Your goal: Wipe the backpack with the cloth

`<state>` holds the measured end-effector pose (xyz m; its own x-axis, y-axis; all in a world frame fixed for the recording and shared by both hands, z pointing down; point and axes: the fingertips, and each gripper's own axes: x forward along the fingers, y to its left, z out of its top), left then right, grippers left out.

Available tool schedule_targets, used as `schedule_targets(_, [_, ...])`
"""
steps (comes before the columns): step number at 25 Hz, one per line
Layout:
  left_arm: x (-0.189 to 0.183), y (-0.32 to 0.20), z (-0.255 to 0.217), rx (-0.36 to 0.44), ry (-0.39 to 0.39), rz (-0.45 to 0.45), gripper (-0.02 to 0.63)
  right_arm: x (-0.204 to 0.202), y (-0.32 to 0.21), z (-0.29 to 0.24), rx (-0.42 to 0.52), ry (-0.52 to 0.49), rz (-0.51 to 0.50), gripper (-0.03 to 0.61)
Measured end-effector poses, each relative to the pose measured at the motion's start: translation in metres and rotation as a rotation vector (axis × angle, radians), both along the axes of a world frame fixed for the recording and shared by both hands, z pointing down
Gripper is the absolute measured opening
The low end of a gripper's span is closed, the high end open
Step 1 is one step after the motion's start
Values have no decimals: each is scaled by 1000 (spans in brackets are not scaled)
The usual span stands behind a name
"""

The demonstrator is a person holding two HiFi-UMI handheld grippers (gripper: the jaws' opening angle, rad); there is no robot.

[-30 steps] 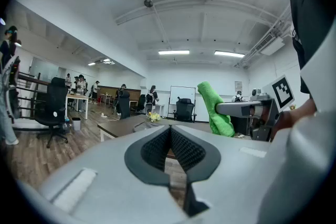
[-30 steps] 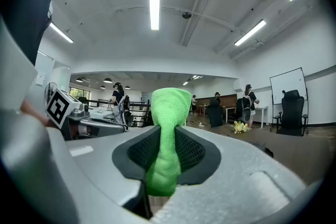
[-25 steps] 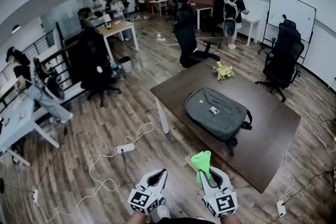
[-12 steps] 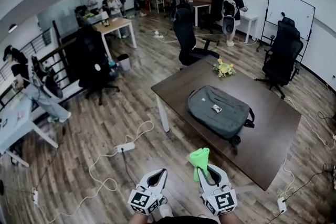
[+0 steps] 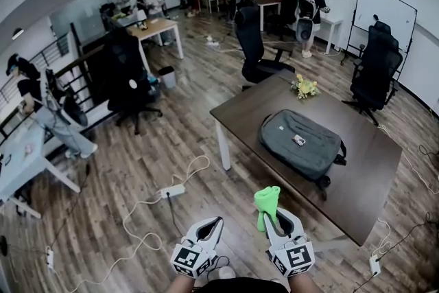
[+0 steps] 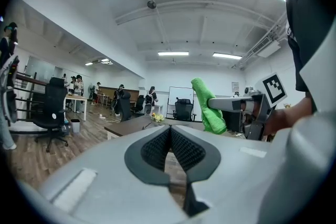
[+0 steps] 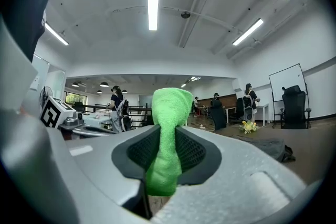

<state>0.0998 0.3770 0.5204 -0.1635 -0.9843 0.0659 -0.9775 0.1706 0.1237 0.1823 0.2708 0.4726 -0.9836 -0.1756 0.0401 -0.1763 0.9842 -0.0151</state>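
Observation:
A grey backpack (image 5: pixel 300 143) lies flat on the dark brown table (image 5: pixel 370 175), with a small tag on its top. My right gripper (image 5: pixel 275 219) is shut on a green cloth (image 5: pixel 266 204), which sticks up between its jaws (image 7: pixel 169 131). It hangs over the floor, short of the table's near edge. My left gripper (image 5: pixel 213 224) is beside it on the left, shut with nothing in it (image 6: pixel 169 140). In the left gripper view the cloth (image 6: pixel 209 105) shows at the right. The backpack (image 7: pixel 268 148) shows low at the right in the right gripper view.
A small bunch of flowers (image 5: pixel 304 86) stands at the table's far corner. Black office chairs (image 5: pixel 254 44) stand around. A power strip (image 5: pixel 172 191) and white cables lie on the wooden floor to my left. Several people stand at the back and by a left desk (image 5: pixel 19 160).
The view has shifted: the table and backpack now sit further right and a little lower in the head view. Both grippers keep their pose, the cloth still held.

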Motion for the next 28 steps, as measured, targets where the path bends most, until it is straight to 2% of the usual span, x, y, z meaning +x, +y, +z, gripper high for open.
schedule_targets(6, [-23,12,-3,10,22,-14,18,-14,14,7,6,30,4,89])
schedule_targets(15, [-44,8,9,16,35,9,18,-35,2,13,-10,39,29,91])
schedule_targets(28, [-88,-55,0,-9,13,23,18,-100,-72,-1,-25,-5,22,91])
